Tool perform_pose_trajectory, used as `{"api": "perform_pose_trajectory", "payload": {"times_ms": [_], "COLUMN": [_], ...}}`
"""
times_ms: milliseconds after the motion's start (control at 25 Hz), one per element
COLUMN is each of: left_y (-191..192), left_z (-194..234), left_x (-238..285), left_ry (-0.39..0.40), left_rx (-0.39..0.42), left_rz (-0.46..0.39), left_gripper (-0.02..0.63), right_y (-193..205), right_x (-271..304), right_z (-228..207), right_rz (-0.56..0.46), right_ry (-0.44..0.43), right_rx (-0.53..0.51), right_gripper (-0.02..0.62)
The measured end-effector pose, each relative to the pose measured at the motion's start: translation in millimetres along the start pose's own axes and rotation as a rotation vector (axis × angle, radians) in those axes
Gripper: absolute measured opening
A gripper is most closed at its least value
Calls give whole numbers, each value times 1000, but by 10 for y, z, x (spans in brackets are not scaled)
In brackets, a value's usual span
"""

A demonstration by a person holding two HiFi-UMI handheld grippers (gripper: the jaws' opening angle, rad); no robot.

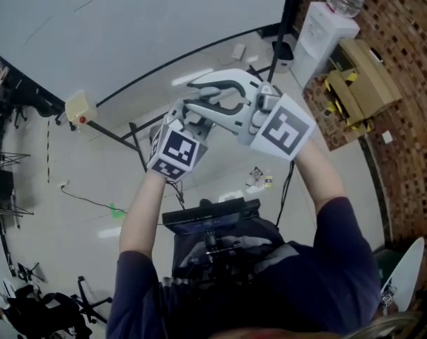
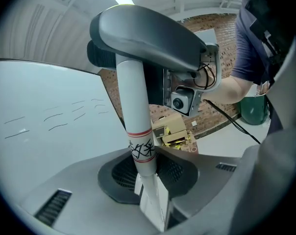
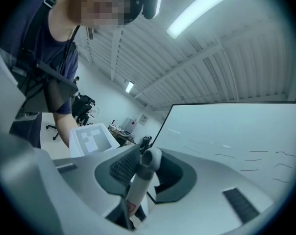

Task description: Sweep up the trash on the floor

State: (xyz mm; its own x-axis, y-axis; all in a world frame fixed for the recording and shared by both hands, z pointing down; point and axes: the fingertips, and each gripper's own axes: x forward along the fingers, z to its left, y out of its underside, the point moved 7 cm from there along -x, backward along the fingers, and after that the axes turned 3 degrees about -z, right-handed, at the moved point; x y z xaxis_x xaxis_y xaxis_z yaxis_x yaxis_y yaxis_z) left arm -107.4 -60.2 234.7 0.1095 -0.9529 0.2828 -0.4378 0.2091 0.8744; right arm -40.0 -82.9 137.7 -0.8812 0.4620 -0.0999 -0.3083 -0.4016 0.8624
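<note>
I hold both grippers up close together in front of the whiteboard (image 1: 129,27). My left gripper (image 2: 148,173) is shut on a white pole (image 2: 135,111) with red rings and black scribble, topped by a grey handle (image 2: 148,38). In the head view that handle (image 1: 220,94) sticks out past the left gripper (image 1: 196,115) and the right gripper (image 1: 252,108). My right gripper (image 3: 138,190) is shut on a second pale pole (image 3: 143,177) with a rounded hollow end. Small bits of trash (image 1: 259,179) lie on the floor below my hands.
Cardboard boxes (image 1: 362,83) with yellow scraps sit on the brick-patterned floor at the right, next to a water dispenser (image 1: 319,34). The whiteboard's black stand legs (image 1: 136,143) cross the floor. A cable (image 1: 86,202) and office chairs (image 1: 51,309) are at the left.
</note>
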Motion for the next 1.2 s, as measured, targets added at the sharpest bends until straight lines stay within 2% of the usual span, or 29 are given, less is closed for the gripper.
{"api": "perform_pose_trajectory", "payload": {"times_ms": [160,360,600,800,1000,1200], "left_y": [204,551,1043,1448,1771,2132], "left_z": [160,407,838,1296,1605,1817], "left_x": [-87,-249,-484,-837,-1106,-1261], "left_ry": [-46,-54,-52,-60,-147,-257], "left_rx": [-80,-176,-282,-339,-365,-417], "left_rz": [-11,-51,-115,-153,-167,-155], "left_gripper": [77,78,77,77,72,71], "right_y": [154,357,605,726,857,1068], "right_x": [277,750,1476,2211,2696,3041], "right_z": [-14,14,52,146,247,266], "right_rz": [-18,-11,32,76,120,122], "right_ry": [72,173,279,410,526,551], "right_rx": [77,149,142,132,144,227], "right_gripper": [115,117,118,117,117,117]}}
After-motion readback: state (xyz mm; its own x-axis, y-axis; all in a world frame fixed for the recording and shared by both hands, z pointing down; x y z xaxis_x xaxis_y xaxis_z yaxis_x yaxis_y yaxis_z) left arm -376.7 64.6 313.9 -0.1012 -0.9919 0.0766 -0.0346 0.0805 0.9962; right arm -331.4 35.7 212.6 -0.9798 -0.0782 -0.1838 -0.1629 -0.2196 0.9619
